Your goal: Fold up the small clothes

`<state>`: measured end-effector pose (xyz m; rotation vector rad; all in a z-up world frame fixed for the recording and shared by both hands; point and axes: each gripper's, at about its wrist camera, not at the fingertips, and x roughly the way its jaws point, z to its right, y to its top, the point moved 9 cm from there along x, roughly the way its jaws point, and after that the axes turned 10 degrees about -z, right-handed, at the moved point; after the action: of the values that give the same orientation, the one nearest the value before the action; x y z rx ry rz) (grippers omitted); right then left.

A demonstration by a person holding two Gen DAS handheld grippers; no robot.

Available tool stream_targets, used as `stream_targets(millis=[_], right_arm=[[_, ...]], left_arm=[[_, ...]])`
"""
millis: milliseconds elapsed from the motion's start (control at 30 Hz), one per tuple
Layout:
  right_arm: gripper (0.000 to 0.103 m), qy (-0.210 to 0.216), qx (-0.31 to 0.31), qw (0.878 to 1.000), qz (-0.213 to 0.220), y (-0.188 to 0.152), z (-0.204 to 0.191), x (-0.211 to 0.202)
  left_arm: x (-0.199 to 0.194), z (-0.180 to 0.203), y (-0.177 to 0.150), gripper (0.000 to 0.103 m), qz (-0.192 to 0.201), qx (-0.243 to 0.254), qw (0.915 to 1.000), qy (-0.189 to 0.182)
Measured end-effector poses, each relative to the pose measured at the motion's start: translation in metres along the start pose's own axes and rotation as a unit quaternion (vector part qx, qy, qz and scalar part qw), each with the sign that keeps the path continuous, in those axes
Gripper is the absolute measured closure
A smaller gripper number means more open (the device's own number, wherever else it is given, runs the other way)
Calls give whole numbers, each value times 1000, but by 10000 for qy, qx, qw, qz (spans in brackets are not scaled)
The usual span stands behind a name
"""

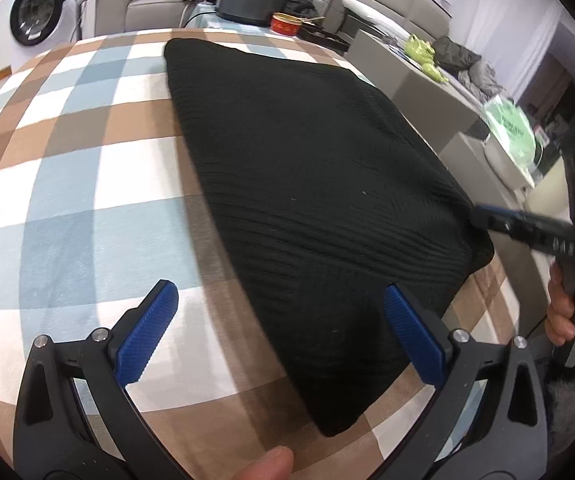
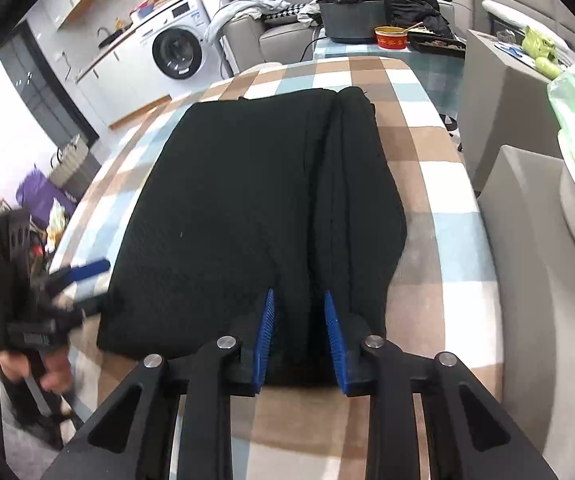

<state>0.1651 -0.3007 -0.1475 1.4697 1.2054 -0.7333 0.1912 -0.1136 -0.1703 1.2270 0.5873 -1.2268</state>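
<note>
Left gripper (image 1: 279,320) nearest the lens, blue pads spread wide, holding nothing, hovering over the near corner of the black knit garment (image 1: 307,184). A thumb tip shows at the bottom edge of that view. Garment lies flat on the checked tablecloth (image 1: 87,168), already folded into a compact rectangle, with a doubled layer visible along its right side in the right wrist view. Right gripper (image 2: 298,336) sits at the near hem, fingers narrowly parted with dark fabric showing between them; cannot tell whether the pads actually pinch cloth or merely hover above it. Likely stage: late, setting up one more fold or squaring edges. Risks: if the right gripper catches only the top layer, lifting would peel the fold open. The knit looks soft and thick, so an uneven pull by the two grippers could skew the stack. The garment sits near the right table edge; dragging it that way might slide it off.
</note>
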Motion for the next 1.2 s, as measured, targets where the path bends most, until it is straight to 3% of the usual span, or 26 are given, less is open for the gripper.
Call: stream_targets(millis=[67,167,300,400,467,600,667,767,900,933,967,1100,1200], right_arm=[[75,220,30,9997,-95,8,-7,12],[98,192,35,9997,-138,14,-11,21],[98,235,-7,9996,181,22,-16,-7],[98,-372,-35,9990,-262,10,-1,15],[97,-375,-25,9987,-349,7,2,23],[77,-53,117,9999,-70,19,0,6],[75,58,182,9996,191,34,1,0],[75,236,390,9986,249,56,7,10],[75,513,471,9975,-68,76,6,42],[79,577,456,9972,-138,78,4,49],[92,589,415,9973,-136,80,2,51],[95,364,48,9990,242,90,-10,34],[95,-160,-185,9993,274,93,-7,28]], left_arm=[[3,7,-2,1,-35,124,9999,54],[3,14,-5,1,-74,225,9997,12],[-5,14,-1,1,42,134,9999,-86],[-9,17,6,1,132,109,9997,-188],[-7,22,10,1,154,172,9996,-132],[0,35,14,1,163,340,9993,-65],[4,41,16,1,172,420,9990,40],[14,46,13,1,75,604,9976,333],[23,49,7,1,-87,760,9952,605],[24,49,6,1,-105,752,9952,617],[25,49,6,1,-120,746,9953,614],[25,47,4,1,-156,725,9956,570],[26,45,4,1,-185,678,9963,493]])
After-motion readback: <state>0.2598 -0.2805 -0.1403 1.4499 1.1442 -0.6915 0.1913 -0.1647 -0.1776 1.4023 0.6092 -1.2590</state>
